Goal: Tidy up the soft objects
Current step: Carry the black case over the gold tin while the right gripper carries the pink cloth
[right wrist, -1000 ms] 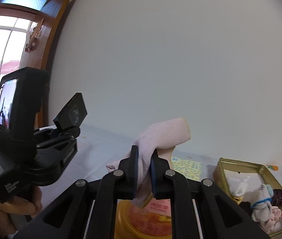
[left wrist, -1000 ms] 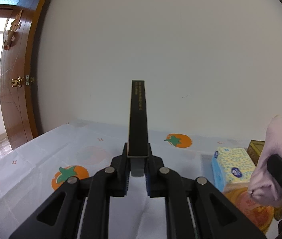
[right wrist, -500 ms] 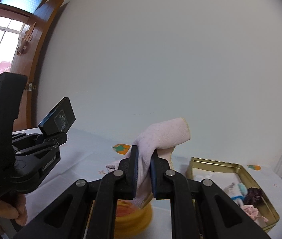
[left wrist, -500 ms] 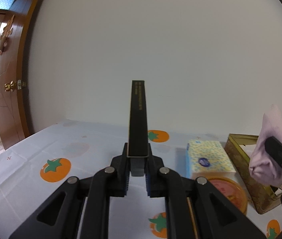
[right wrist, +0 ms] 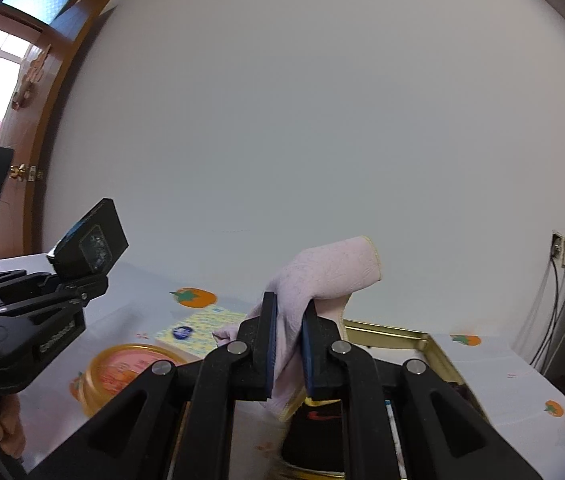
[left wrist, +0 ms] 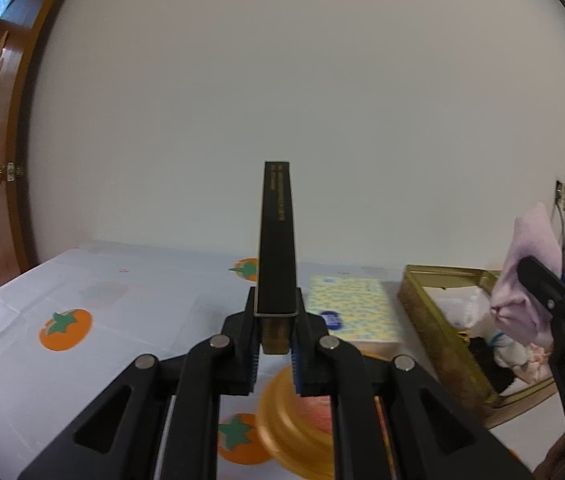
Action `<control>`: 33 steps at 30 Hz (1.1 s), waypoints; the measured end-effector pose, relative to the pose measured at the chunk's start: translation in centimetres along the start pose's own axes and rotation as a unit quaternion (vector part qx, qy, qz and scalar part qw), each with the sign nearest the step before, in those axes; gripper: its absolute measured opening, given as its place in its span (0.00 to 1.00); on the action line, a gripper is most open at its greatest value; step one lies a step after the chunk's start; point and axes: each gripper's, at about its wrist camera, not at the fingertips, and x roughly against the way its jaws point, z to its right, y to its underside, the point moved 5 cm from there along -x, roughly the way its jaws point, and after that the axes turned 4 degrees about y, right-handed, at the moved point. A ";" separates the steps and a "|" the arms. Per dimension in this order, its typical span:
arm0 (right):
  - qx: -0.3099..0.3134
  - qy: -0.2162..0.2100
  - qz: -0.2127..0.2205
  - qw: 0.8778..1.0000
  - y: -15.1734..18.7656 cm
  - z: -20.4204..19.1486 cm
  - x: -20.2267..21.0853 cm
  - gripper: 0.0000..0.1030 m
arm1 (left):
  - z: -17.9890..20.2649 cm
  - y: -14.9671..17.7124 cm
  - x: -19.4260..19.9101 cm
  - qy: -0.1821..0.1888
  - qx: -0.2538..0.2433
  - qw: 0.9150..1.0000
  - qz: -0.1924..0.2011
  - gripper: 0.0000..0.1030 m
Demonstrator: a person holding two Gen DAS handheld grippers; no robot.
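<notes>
Right wrist view: the right gripper (right wrist: 288, 344) pinches a limp pink cloth (right wrist: 322, 276) mid-fold above the gold tin (right wrist: 434, 344); light, floppy, best gripped at bunched folds. Left gripper (left wrist: 276, 344) clamps a stiff black box (left wrist: 277, 236).

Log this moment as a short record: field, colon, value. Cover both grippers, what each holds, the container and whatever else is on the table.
left gripper: shut on black box, upright
right gripper: shut on pink cloth, held above table
gold tin: open, soft items inside
tissue pack: flat, left of tin
round yellow lid: on table, near tissue pack
tablecloth: white, orange fruit print
</notes>
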 end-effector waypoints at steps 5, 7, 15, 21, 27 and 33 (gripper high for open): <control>0.008 0.026 0.005 1.000 0.2 1.7 -0.3 0.12 | 2.8 0.1 0.0 0.036 -0.012 0.999 0.000 0.09; 0.006 0.037 0.007 0.999 0.2 2.7 -0.3 0.12 | 4.2 0.2 0.0 0.052 -0.022 0.998 -0.001 0.09; -0.026 0.072 0.001 0.997 0.3 6.8 -1.3 0.12 | 9.0 -0.6 -0.7 0.098 -0.039 0.994 0.002 0.09; -0.059 0.094 -0.009 0.994 0.9 11.3 -2.9 0.12 | 13.7 -1.0 -1.8 0.133 -0.058 0.989 -0.001 0.09; -0.057 0.109 -0.022 0.992 1.0 13.4 -3.6 0.12 | 17.9 -1.2 -3.8 0.158 -0.063 0.985 -0.024 0.09; -0.074 0.104 -0.045 0.991 1.3 14.8 -4.7 0.12 | 20.3 -0.7 -6.1 0.155 -0.068 0.984 -0.059 0.09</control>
